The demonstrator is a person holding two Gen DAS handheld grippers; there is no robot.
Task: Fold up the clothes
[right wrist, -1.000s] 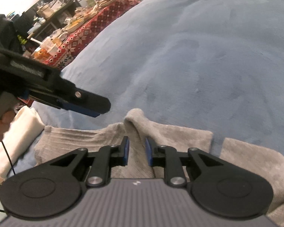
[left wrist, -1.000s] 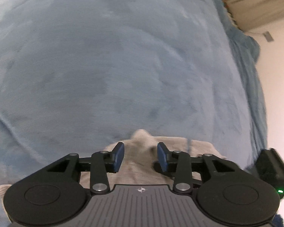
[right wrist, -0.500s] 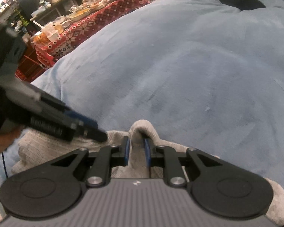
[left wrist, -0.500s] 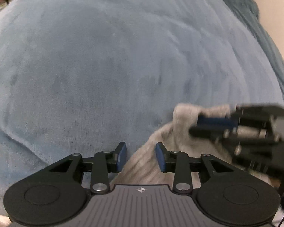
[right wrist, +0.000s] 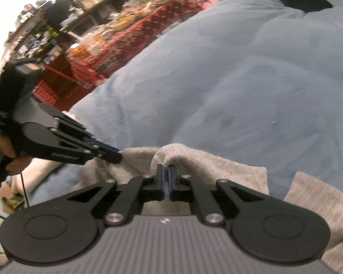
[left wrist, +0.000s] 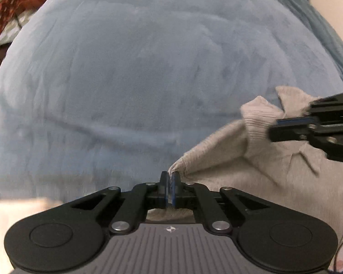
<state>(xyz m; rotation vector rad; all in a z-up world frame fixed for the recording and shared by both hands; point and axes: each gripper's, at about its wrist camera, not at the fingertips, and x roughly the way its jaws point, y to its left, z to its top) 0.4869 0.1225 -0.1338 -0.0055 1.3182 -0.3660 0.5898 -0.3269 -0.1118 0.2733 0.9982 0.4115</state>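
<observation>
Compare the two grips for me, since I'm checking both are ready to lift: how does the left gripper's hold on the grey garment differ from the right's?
The left gripper pinches a thin pointed corner of the grey garment; the right gripper clamps a thick, rounded fold. The left's cloth pulls taut toward its tips; the right's humps loosely over its tips. Both are shut on the same garment, over the blue blanket.

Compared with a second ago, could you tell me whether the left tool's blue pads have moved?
Yes. The left tool has closed: its pads, apart before, now pinch a fold of the grey garment lying on the blue blanket.
</observation>
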